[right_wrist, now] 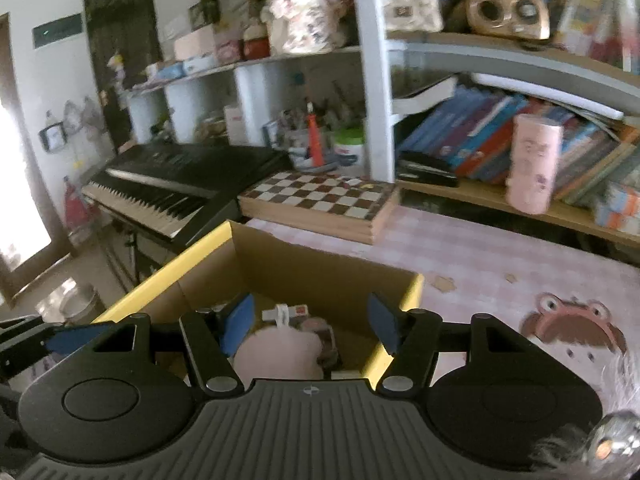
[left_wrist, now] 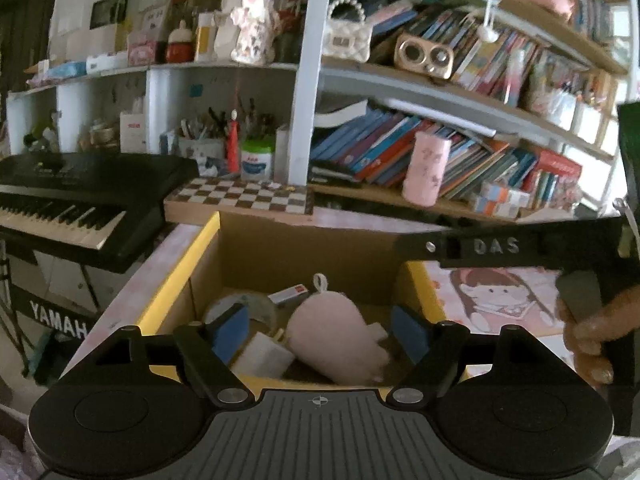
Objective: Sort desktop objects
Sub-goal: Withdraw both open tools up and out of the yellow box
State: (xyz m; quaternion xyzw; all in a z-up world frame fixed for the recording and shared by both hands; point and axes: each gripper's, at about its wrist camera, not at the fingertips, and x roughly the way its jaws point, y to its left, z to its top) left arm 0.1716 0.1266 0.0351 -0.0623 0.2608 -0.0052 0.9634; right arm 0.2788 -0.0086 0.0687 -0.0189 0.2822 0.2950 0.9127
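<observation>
A cardboard box with yellow rim [left_wrist: 176, 280] [right_wrist: 168, 272] stands on the pink checked desk. Inside lie a pink plush toy [left_wrist: 332, 332] [right_wrist: 276, 352], a white plug-like block [left_wrist: 264, 354], a tape roll [left_wrist: 240, 306] and a small white-and-red item [left_wrist: 288, 294] [right_wrist: 298, 312]. My left gripper [left_wrist: 320, 330] hovers over the box, open, its blue pads [left_wrist: 232, 330] apart from the plush. My right gripper [right_wrist: 310, 322] is also open above the box, nothing pressed between its fingers. In the left wrist view the right gripper's black body [left_wrist: 500, 246] and a hand [left_wrist: 592, 332] show at right.
A chessboard [left_wrist: 244, 196] [right_wrist: 320, 200] lies behind the box. A black keyboard [left_wrist: 72, 200] [right_wrist: 176, 188] stands left of the desk. Shelves behind hold books [left_wrist: 400, 148] and a pink cup [left_wrist: 426, 168] [right_wrist: 534, 164]. A frog-picture mat [right_wrist: 572, 328] covers the desk at right.
</observation>
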